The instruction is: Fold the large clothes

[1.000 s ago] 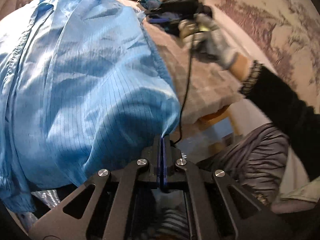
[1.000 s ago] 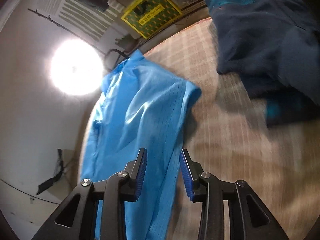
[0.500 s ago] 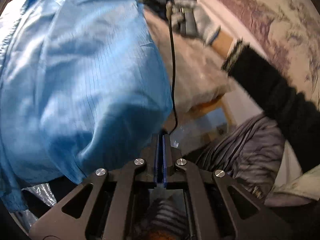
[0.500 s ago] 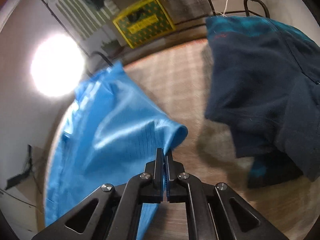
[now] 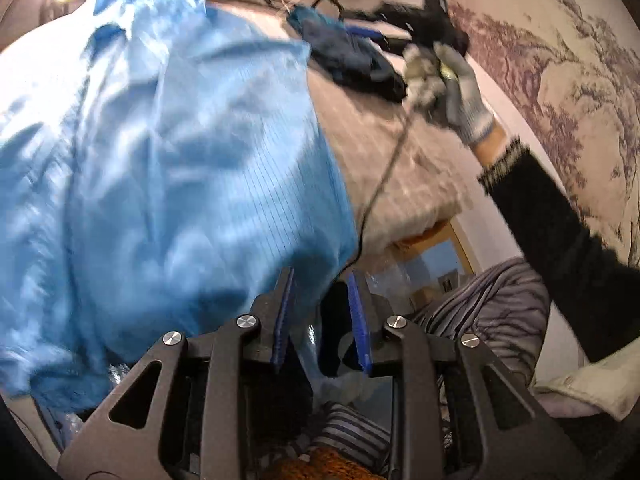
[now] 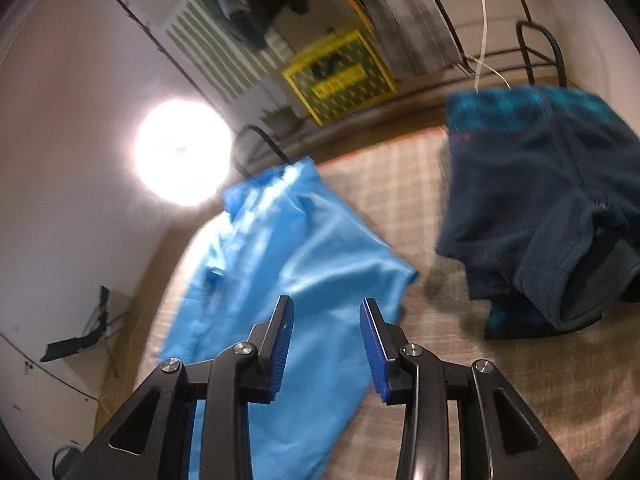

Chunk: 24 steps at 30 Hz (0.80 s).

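Blue garment (image 5: 168,168) lies spread on the bed (image 5: 404,168), left of the dark fleece (image 6: 536,200). Left tool (image 5: 320,304) is opening, its hem just beside the pads; right tool (image 6: 326,332) is opening, nothing gripped.

The blue garment (image 5: 168,168) runs off the left edge of the left wrist view, its near hem smeared by blur. In the right wrist view it passes behind the tongs (image 6: 326,344). The yellow sign (image 6: 340,76) on the far wall is too blurred to read.
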{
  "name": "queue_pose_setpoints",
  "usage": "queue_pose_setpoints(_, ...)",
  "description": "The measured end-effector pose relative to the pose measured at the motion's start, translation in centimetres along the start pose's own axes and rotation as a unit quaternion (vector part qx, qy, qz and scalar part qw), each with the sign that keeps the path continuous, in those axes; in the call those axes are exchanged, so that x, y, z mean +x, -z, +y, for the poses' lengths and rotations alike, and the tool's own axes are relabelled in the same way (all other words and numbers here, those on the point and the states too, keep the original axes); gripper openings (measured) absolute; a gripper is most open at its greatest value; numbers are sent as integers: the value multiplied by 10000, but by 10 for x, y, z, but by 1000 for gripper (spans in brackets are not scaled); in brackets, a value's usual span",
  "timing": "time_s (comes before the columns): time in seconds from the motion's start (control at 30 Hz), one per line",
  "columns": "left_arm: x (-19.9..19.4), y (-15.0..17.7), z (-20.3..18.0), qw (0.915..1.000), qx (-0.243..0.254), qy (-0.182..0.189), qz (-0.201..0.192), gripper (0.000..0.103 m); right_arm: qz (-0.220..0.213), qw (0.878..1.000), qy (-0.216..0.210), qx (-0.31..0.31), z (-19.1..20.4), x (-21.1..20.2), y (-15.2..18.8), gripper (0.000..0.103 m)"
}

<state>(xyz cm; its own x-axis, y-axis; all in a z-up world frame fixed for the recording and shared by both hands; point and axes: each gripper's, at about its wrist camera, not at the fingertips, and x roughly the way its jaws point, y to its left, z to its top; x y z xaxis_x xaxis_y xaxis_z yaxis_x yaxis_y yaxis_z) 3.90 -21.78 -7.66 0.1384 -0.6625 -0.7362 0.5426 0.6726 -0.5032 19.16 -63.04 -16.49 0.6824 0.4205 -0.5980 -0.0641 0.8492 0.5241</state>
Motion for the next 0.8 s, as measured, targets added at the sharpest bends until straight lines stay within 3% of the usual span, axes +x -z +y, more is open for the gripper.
queue_pose_setpoints(0.1, -35, -38, 8, 9993, -111, -92, -333, 25, -169, 9998, -41, -57, 14, -12, -7, 46)
queue_pose_setpoints(0.23, -85, -104, 19, 9963, -281, -237, -781, 25, -289, 9992, 111, -262, 21, -11, -14, 68)
queue_pose_setpoints(0.27, -96, -123, 20, 9954, -240, -302, -883, 30, -287, 9992, 148, -229, 17, -6, -15, 71)
queue_pose_setpoints(0.3, -103, -140, 22, 9947, -222, -366, -935, 36, -270, 9993, 165, -185, 12, -3, -15, 72)
queue_pose_setpoints(0.43, -117, -227, 38, 9874, -275, -828, -1323, 37, -73, 9996, 230, 161, -19, 26, -15, 72)
queue_pose_setpoints(0.57, -84, -303, 61, 9851, -412, -940, -1379, 47, 53, 9994, 235, 228, -38, 53, -17, 72)
queue_pose_setpoints(0.63, -46, -342, 77, 9854, -487, -977, -1307, 48, 11, 9996, 108, 264, -44, 65, -20, 72)
queue_pose_setpoints(0.8, 53, -406, 116, 9885, -740, -909, -957, 49, 88, 9999, 12, 119, -49, 95, -20, 72)
